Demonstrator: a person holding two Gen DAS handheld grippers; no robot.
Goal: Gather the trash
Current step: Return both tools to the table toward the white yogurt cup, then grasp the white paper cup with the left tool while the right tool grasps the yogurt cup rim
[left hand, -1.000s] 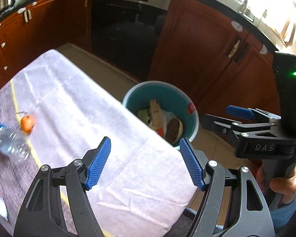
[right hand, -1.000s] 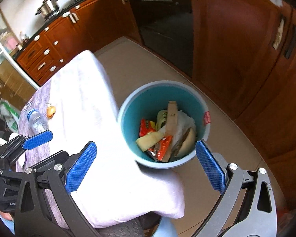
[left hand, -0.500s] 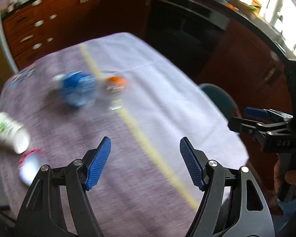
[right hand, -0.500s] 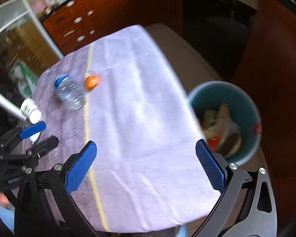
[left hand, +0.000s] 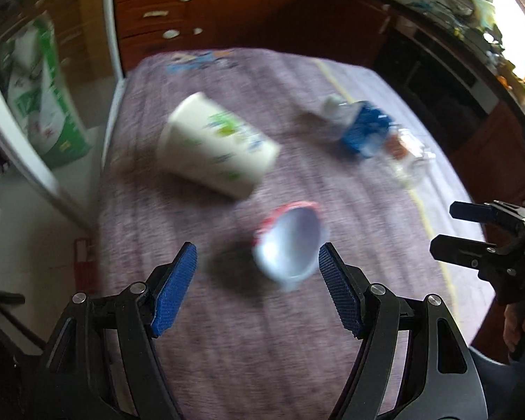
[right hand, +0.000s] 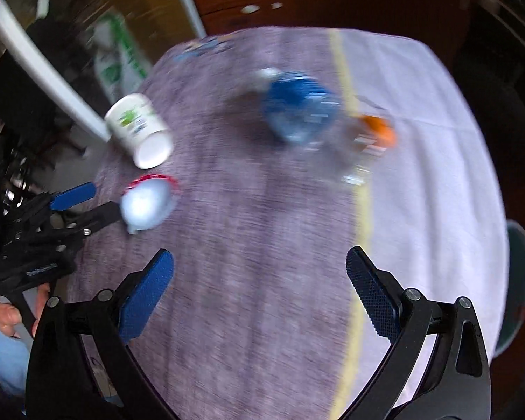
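A small white cup with a red rim (left hand: 290, 245) lies on its side on the purple tablecloth (left hand: 248, 350), just ahead of my open left gripper (left hand: 257, 288), between its blue pads. A white paper cup with green print (left hand: 217, 148) lies behind it. A crushed plastic bottle with a blue label (left hand: 362, 129) and a clear wrapper with an orange piece (left hand: 407, 154) lie farther right. My right gripper (right hand: 259, 295) is open and empty above the cloth. The small cup (right hand: 147, 203), paper cup (right hand: 140, 129) and bottle (right hand: 297, 112) show in the right wrist view.
The teal bin's rim (right hand: 518, 280) shows at the table's right edge. Wooden kitchen cabinets (left hand: 227, 10) stand behind the table. A green and white bag (left hand: 38, 94) leans behind a glass door at the left. Both views are motion-blurred.
Both grippers have swung left from the bin to the table's left part. The left gripper now hangs close over the small red-rimmed cup. Both stay open and empty.
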